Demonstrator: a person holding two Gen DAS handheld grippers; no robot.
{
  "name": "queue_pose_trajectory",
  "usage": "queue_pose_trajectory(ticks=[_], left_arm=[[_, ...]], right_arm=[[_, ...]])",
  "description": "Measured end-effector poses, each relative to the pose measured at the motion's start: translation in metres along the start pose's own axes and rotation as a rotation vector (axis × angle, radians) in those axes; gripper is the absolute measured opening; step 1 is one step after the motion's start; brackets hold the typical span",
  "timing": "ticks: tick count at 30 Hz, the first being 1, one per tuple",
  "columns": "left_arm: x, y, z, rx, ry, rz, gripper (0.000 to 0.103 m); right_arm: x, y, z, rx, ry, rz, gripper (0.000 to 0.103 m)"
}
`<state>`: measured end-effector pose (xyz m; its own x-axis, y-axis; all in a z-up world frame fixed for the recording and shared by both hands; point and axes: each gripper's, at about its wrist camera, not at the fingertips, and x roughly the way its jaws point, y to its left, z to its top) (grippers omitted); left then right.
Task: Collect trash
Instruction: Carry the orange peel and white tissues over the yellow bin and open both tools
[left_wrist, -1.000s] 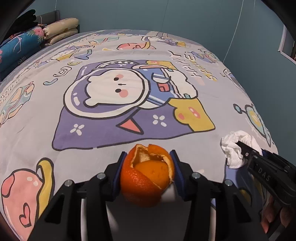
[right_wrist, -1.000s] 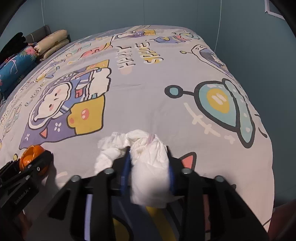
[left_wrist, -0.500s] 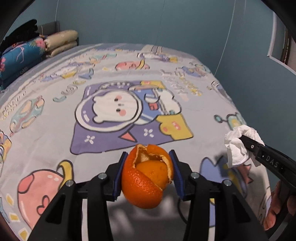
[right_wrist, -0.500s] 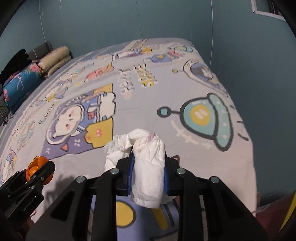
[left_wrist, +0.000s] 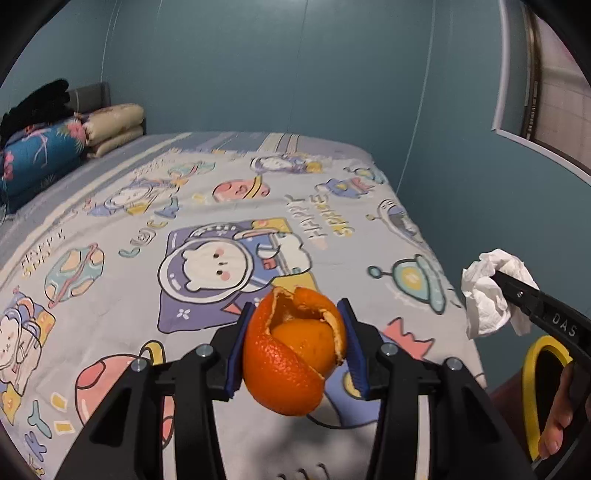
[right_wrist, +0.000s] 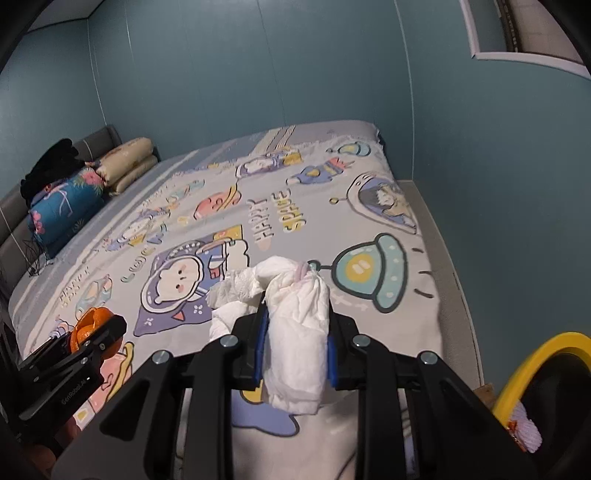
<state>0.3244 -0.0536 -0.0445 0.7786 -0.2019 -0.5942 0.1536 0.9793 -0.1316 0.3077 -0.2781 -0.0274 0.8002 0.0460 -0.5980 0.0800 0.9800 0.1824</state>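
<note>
Two loads are up off the cartoon-printed grey bedspread (left_wrist: 110, 229) and I've got both clamped: my left gripper (left_wrist: 293, 349) has its blue pads pressed on the hollow orange peel shell (left_wrist: 293, 350), my right gripper (right_wrist: 295, 339) is pinched narrow on the crumpled white tissue wad (right_wrist: 295, 325). Yellow-rimmed black bin (right_wrist: 546, 369) sits low off the bed's corner, to the right of both tools, so the tissue hand is nearer and I'd judge it goes first, peel crossing over after.
</note>
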Motion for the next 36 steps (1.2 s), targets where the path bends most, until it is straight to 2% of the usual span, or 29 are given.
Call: queue_pose_trajectory(ticks=[11,18,27,32,36], left_arm=[[-0.054,-0.048,-0.003,0.032,-0.017,-0.083,0.042],[-0.08,-0.089,-0.004,0.063,-0.028,-0.148,0.042],[-0.101,-0.165,-0.007,0.179,-0.07,-0.243,0.043],[-0.097,-0.209,-0.018,0.25,-0.072,-0.293,0.043],[-0.084,-0.243,-0.029,0.289,-0.03,-0.327,0.043]], right_arm=[[-0.07,-0.044,-0.01,0.037,-0.049,-0.021,0.023],[-0.112,-0.09,-0.024,0.076,-0.062,-0.061,0.024],[-0.157,-0.152,-0.043,0.109,-0.122,-0.205,0.024],[-0.168,-0.185,-0.054,0.126,-0.111,-0.279,0.024],[-0.171,-0.209,-0.064,0.148,-0.093,-0.315,0.024]])
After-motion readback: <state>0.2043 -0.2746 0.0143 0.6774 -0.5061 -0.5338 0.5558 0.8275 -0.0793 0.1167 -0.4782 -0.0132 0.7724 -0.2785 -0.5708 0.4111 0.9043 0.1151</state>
